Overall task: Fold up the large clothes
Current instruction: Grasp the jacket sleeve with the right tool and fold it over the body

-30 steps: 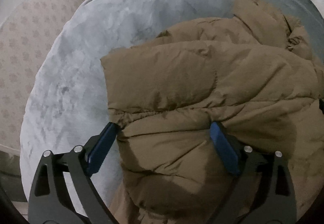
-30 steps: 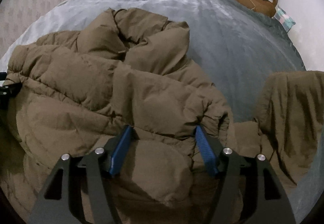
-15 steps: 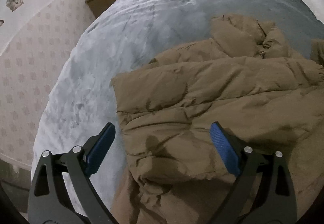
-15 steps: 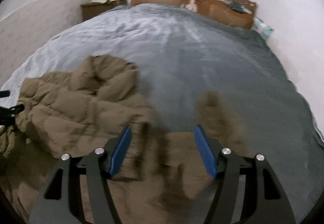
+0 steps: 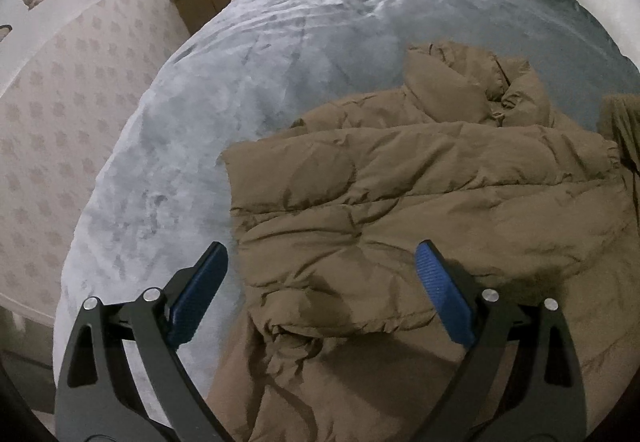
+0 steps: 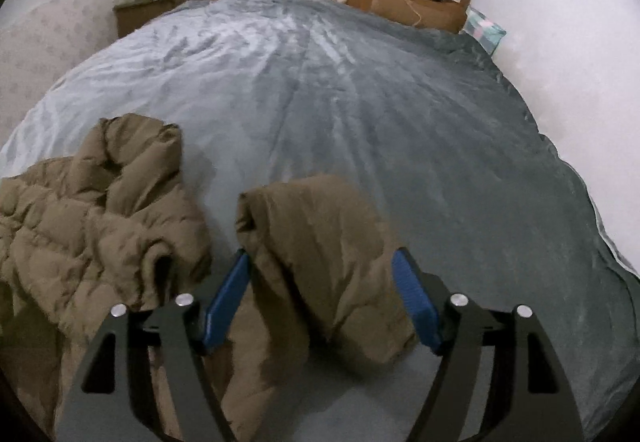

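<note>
While the brown puffer jacket (image 5: 420, 210) lies rumpled on the grey bed (image 5: 224, 90), the left gripper (image 5: 320, 282) hangs above its near edge with jaws spread wide, pinching nothing. In the right wrist view, the right gripper (image 6: 322, 296) has just been widening its jaws; a loose sleeve (image 6: 316, 254) sits between the blue pads, brushing the left one, not squeezed. The jacket's bulk lies to the left.

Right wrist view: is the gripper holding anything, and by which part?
The jacket sleeve lies between the jaws of the right gripper, which have just been opening. They flank it near its end, but whether they grip it cannot be told.
</note>
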Available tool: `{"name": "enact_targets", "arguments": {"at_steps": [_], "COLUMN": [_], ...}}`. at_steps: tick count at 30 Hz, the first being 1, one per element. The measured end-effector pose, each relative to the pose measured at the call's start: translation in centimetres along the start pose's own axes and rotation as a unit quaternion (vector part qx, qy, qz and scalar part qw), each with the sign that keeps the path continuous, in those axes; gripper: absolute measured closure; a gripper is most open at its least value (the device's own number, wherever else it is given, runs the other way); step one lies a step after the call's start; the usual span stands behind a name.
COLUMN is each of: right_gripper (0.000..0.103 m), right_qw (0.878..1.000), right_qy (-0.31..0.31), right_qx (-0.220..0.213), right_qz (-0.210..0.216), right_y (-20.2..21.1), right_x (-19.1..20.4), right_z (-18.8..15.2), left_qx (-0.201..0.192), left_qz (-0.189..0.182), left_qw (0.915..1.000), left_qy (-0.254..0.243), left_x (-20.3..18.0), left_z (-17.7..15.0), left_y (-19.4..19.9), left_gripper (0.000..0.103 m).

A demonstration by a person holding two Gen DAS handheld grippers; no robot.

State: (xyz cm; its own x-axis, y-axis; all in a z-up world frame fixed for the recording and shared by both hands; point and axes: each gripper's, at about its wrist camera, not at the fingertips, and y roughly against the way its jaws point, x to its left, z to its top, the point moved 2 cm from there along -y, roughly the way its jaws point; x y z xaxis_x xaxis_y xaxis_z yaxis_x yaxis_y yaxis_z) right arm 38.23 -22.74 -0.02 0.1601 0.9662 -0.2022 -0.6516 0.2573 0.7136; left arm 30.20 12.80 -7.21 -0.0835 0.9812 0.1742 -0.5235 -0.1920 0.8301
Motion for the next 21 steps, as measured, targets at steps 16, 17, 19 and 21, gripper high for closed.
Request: {"name": "enact_targets", "arguments": {"at_steps": [16, 17, 19, 21], "right_gripper": [0.097, 0.097, 0.097, 0.098], "right_qw": [0.997, 0.996, 0.995, 0.994], "right_qy": [-0.048, -0.048, -0.041, -0.036], "right_qx": [0.024, 0.036, 0.057, 0.075], "right_qz": [0.059, 0.064, 0.066, 0.071], "right_y": [1.6, 1.4, 0.4, -0.7], "right_x": [-5.2, -5.0, -4.6, -4.1], "right_z": [-10.0, -11.3, -13.2, -14.3], "left_qx": [0.008, 0.009, 0.012, 0.014], "left_qz": [-0.021, -0.022, -0.027, -0.028], "left_qw": [0.9997, 0.9997, 0.9996, 0.9995], "left_qy": [0.002, 0.001, -0.001, -0.005], "left_x": [-1.5, -1.8, -2.3, -2.9], "left_z": [-1.6, -1.7, -2.0, -2.4], "left_y": [-0.5, -0.5, -0.6, -0.8], "left_gripper": [0.009, 0.009, 0.009, 0.009]}}
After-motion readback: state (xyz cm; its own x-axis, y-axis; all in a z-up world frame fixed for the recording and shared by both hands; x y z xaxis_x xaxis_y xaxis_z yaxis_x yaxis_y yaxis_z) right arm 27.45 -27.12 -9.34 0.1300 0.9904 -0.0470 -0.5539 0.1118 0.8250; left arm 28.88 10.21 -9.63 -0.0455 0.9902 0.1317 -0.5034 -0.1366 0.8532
